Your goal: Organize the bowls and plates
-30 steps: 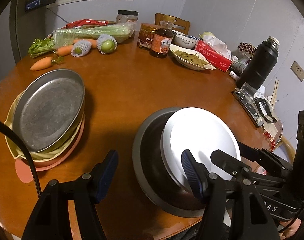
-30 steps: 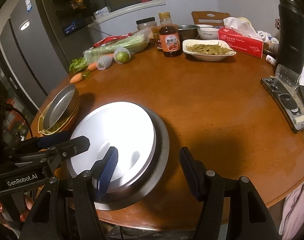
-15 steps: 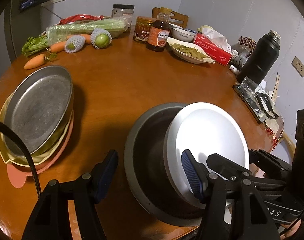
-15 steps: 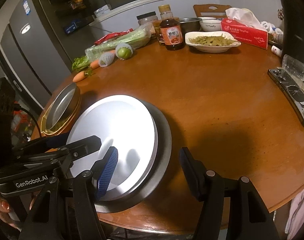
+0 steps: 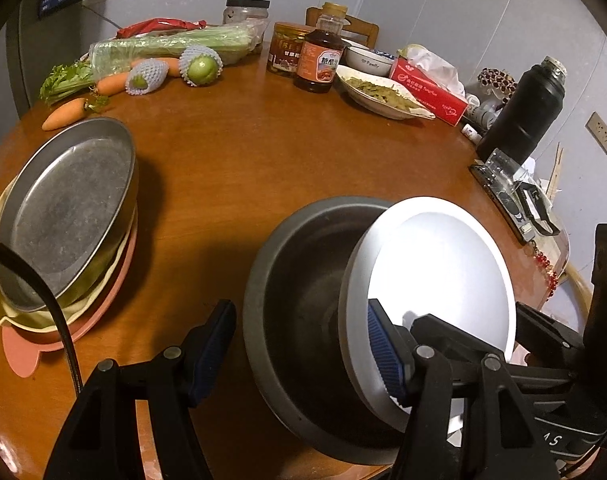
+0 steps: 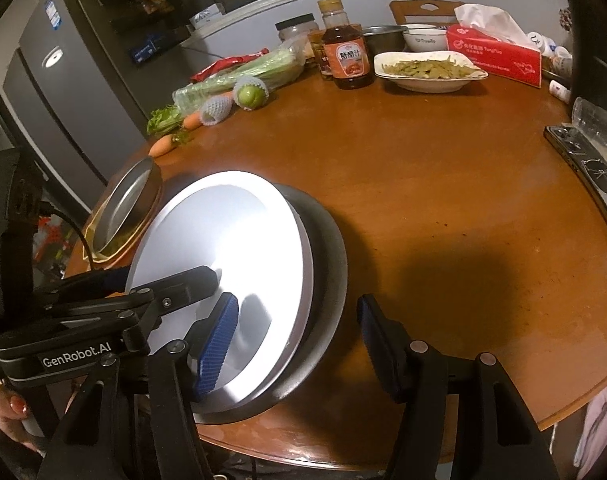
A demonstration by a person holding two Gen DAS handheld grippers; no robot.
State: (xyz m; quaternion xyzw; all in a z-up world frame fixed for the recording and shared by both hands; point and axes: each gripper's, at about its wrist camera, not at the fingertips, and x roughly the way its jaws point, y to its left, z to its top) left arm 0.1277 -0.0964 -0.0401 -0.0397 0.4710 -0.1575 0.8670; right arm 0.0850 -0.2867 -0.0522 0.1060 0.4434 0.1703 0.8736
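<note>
1. The near edge of the grey bowl [image 5: 299, 320] is hidden behind the black arms of both tools, and the right side of the white plate [image 5: 439, 288] is cut off by the other tool.
2. It is hard to tell if any blue pad touches the plate.
3. There is one white plate, and it leans tilted inside one grey bowl at the near edge of the counter [image 5: 263, 160].
4. On the left sits one stack [image 5: 59, 224]: one metal plate on top, one yellow dish under it, and one pink plate at the bottom.
5. At the back stand one white dish of greens [image 6: 427, 70] and two small bowls.
6. The left gripper [image 5: 299, 348] has its jaws spread, with the bowl's left rim between them and the plate's edge by the right pad.
7. The right gripper [image 6: 297, 338] has its jaws closing, with the right rims of plate and bowl between them, and the left pad lies over the plate's face.
</note>
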